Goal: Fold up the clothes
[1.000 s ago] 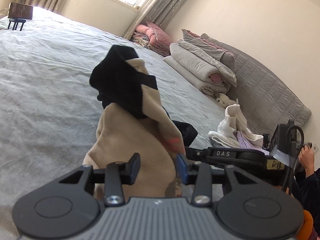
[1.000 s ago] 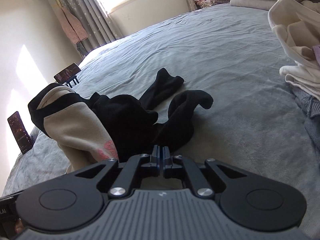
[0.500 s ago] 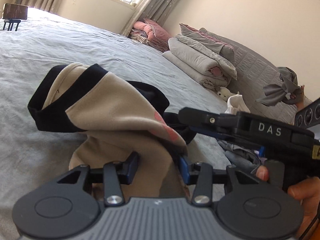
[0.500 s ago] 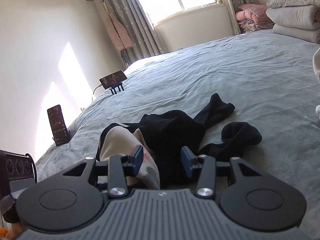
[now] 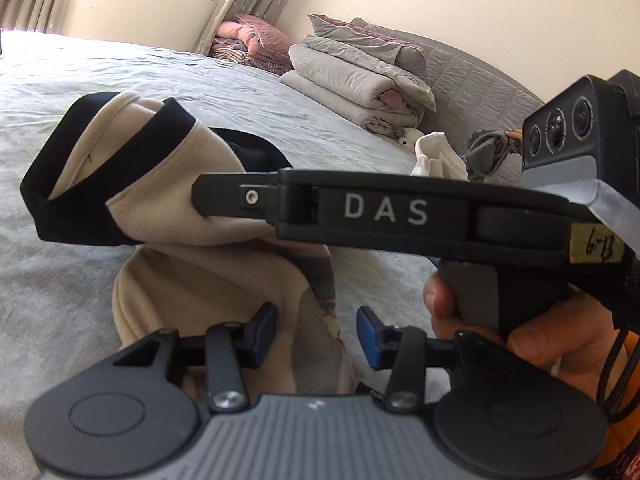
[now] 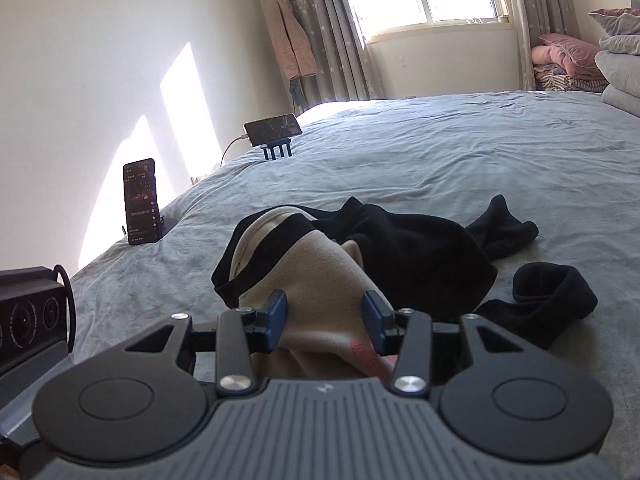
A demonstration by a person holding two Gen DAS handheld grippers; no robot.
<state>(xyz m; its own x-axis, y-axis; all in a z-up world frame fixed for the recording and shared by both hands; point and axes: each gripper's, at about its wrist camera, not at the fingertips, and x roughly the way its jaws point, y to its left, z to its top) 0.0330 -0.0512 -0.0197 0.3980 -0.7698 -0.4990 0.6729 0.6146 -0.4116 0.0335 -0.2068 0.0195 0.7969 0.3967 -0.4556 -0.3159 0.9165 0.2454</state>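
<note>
A beige fleece garment (image 5: 168, 184) with black trim lies bunched on the grey bed (image 5: 100, 80). My left gripper (image 5: 316, 334) is open, and the garment's lower fold lies between its blue pads without being pinched. In the left wrist view my right gripper crosses from the right, with one of its fingers (image 5: 240, 200) laid over the beige cloth. In the right wrist view my right gripper (image 6: 326, 320) is open around a beige fold (image 6: 320, 280) with a pink print. The garment's black part (image 6: 420, 256) spreads behind it.
A black cuff-like piece (image 6: 556, 296) lies right of the garment. Two phones on stands (image 6: 140, 200) (image 6: 272, 128) sit at the bed's far left edge. Folded quilts (image 5: 360, 80) and a white clothes pile (image 5: 436, 156) lie by the headboard. A hand (image 5: 540, 344) holds the right gripper's handle.
The right gripper went from shut to open and swung left over the beige cloth. The garment, which stood upright, has dropped and spread on the bed. The left gripper sank a little.
</note>
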